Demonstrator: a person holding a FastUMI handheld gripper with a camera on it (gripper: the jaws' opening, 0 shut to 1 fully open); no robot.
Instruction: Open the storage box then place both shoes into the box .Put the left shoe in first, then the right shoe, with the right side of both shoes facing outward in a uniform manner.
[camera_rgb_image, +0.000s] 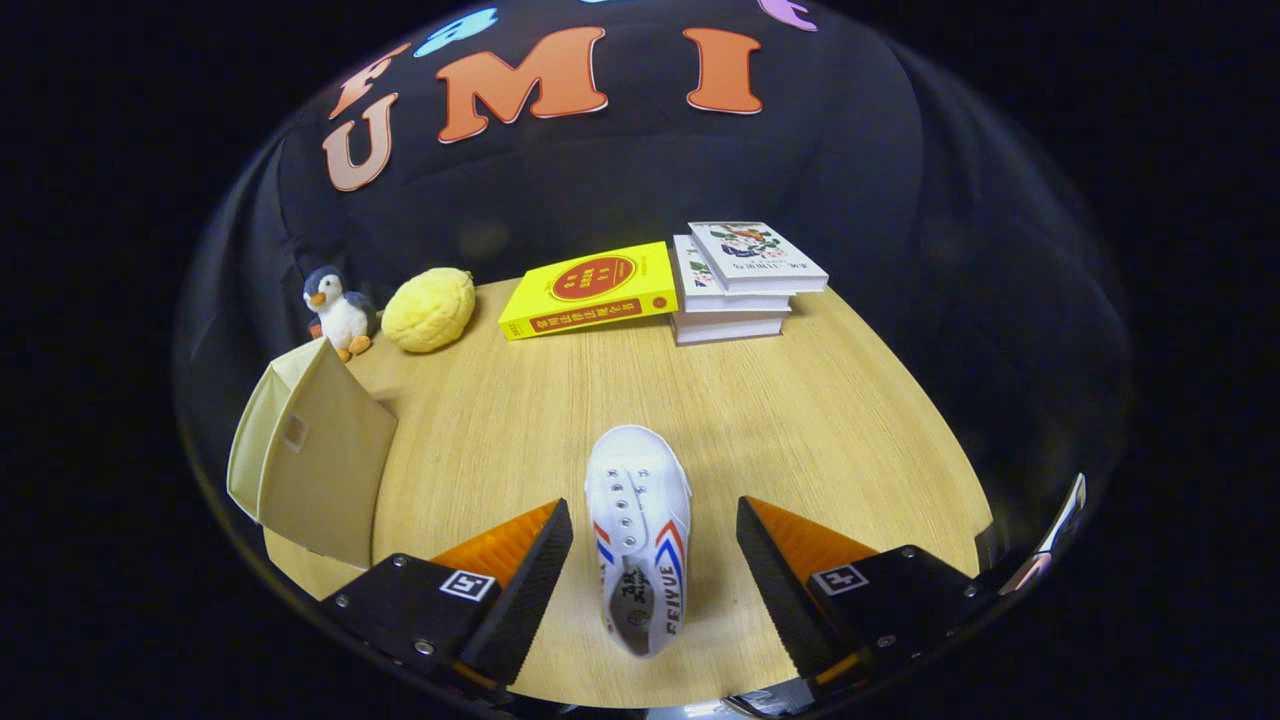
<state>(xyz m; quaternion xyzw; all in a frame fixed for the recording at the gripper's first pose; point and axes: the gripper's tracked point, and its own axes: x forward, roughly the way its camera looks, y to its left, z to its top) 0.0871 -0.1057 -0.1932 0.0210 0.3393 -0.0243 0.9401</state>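
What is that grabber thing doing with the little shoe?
A person is holding a gripper over a wooden table. Its two fingers are open, and a white shoe lies between them with its toe pointing away, not touched yet. It looks ready to be picked up. The beige storage box stands off to the left. At the far side of the table sit a toy penguin, a yellow plush, a yellow book and a stack of books.
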